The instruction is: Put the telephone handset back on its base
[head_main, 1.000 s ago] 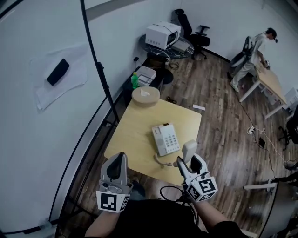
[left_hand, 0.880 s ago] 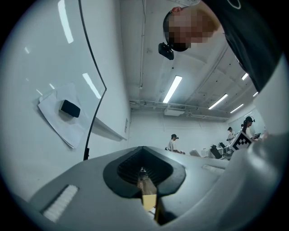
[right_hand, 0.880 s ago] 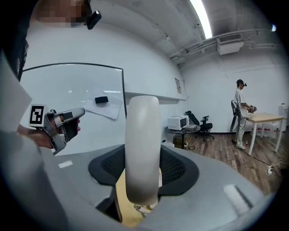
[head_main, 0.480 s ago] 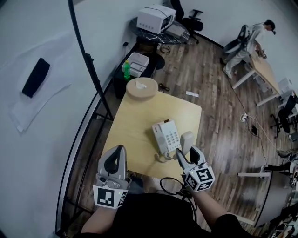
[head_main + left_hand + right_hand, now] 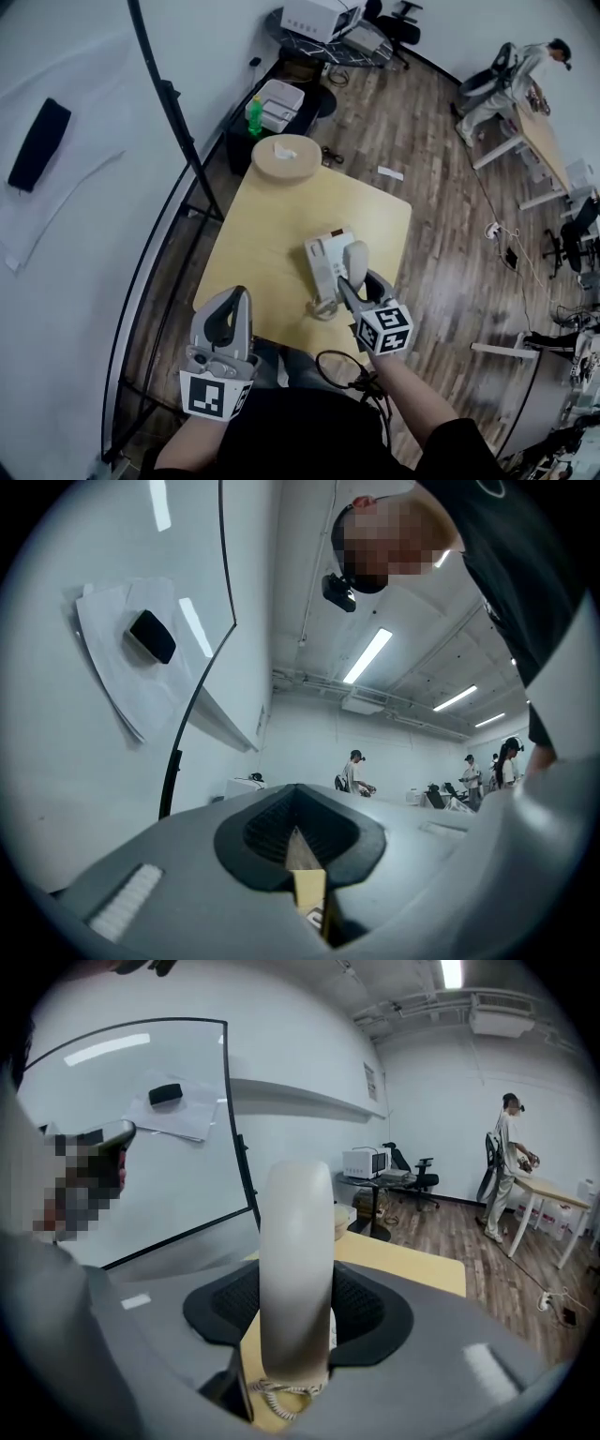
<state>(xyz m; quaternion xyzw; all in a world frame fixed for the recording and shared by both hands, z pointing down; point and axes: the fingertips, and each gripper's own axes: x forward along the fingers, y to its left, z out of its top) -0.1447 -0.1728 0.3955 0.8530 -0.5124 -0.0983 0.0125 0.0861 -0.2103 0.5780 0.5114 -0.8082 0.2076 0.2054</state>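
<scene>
The white telephone base (image 5: 322, 255) sits near the middle of the light wooden table (image 5: 272, 234). My right gripper (image 5: 358, 284) is shut on the white handset (image 5: 354, 262), which hangs over the right part of the base and hides the keypad. In the right gripper view the handset (image 5: 295, 1260) stands upright between the jaws of my right gripper (image 5: 296, 1321), with the coiled cord (image 5: 281, 1396) below it. The cord (image 5: 320, 307) loops off the base's near end. My left gripper (image 5: 228, 305) hovers at the table's near left edge, shut and empty; its gripper view shows my left gripper (image 5: 302, 850) pointing up at the wall.
A round wooden drum (image 5: 286, 153) stands at the table's far edge. A whiteboard with a black eraser (image 5: 37, 131) and a black pole (image 5: 173, 122) line the left. A green bottle (image 5: 251, 114) and white box (image 5: 279, 98) lie beyond. A person (image 5: 525, 70) works far right.
My right gripper has carried the handset left and forward, from beside the base's right edge to over the base. The left gripper has stayed where it was, shut.
</scene>
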